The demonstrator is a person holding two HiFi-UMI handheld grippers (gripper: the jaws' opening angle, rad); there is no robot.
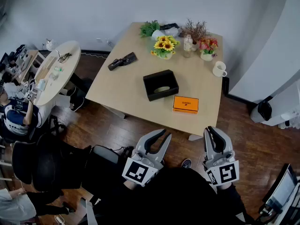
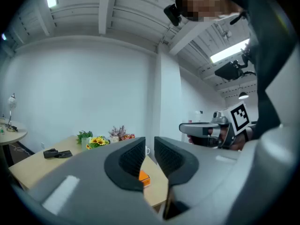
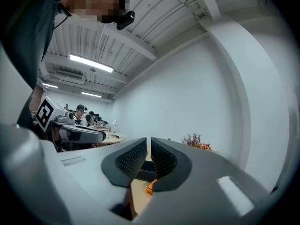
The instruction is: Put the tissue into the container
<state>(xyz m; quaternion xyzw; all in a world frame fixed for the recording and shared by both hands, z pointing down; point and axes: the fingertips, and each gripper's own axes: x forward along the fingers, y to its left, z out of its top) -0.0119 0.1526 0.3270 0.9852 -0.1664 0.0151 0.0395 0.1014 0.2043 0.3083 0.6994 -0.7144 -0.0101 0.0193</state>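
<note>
A black open container (image 1: 158, 73) stands in the middle of the light wooden table (image 1: 122, 83), with a pale oval thing lying inside it. A flat orange pack (image 1: 185, 104) lies just right of it, towards the near edge; it also shows past the jaws as the orange pack (image 2: 144, 178) and the orange pack (image 3: 150, 188). My left gripper (image 1: 165, 134) and right gripper (image 1: 209, 129) hang over the floor, short of the table's near edge and close to my body. Both are shut with nothing between the jaws, as seen on the left gripper (image 2: 150, 142) and the right gripper (image 3: 148, 142).
At the table's far end stand sunflowers (image 1: 164, 46), a small bottle (image 1: 188, 42) and pink flowers (image 1: 207, 47). A white mug (image 1: 219, 69) sits at the right edge and a black object (image 1: 122, 61) at the left. A round side table (image 1: 56, 69) with seated people is further left.
</note>
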